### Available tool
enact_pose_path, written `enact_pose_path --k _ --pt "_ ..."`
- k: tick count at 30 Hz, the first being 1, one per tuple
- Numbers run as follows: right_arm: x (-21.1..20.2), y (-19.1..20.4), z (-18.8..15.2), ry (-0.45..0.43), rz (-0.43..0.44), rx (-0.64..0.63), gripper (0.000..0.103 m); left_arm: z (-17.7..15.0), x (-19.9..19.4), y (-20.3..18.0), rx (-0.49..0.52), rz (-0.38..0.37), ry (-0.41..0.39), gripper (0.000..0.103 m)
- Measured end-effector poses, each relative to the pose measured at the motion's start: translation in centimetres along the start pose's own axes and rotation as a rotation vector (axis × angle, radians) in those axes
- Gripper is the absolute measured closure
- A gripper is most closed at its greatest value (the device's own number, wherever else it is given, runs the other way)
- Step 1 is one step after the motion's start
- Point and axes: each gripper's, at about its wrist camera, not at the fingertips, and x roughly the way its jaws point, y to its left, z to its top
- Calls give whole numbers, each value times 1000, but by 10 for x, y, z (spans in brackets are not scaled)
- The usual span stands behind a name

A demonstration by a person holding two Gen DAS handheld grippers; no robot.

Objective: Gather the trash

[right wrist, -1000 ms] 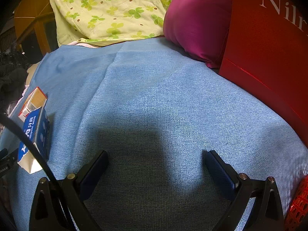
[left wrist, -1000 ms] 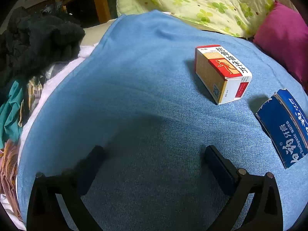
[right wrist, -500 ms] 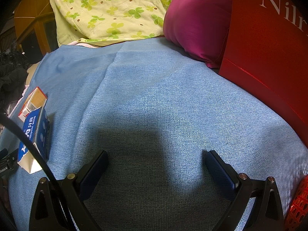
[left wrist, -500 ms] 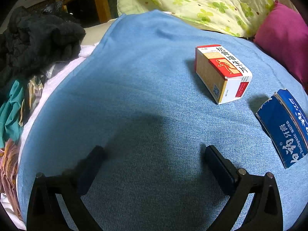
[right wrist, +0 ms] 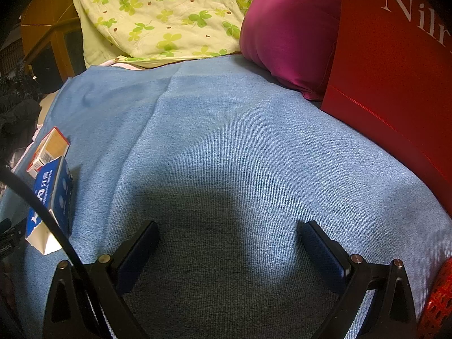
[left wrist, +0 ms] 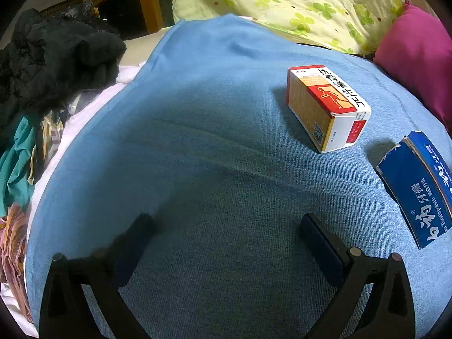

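A red, white and tan medicine box (left wrist: pixel 327 107) lies on the blue blanket (left wrist: pixel 197 141), ahead and to the right of my left gripper (left wrist: pixel 226 223). A torn blue toothpaste box (left wrist: pixel 418 192) lies at the right edge of that view. Both boxes also show at the far left of the right wrist view, the medicine box (right wrist: pixel 49 148) behind the toothpaste box (right wrist: pixel 52 197). My left gripper is open and empty above the blanket. My right gripper (right wrist: pixel 230 228) is open and empty over bare blanket.
A red paper bag (right wrist: pixel 395 84) stands at the right, with a magenta pillow (right wrist: pixel 288 28) beside it. A green clover quilt (right wrist: pixel 169 14) lies at the back. Dark clothes (left wrist: pixel 50 62) are piled off the blanket's left edge. A black cable (right wrist: pixel 42 212) crosses the left.
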Motion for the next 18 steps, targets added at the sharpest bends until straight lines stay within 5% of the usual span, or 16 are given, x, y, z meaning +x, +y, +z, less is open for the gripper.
enact_pose_path --k 18 --pt "1 0 0 0 0 1 0 2 4 0 3 8 -4 0"
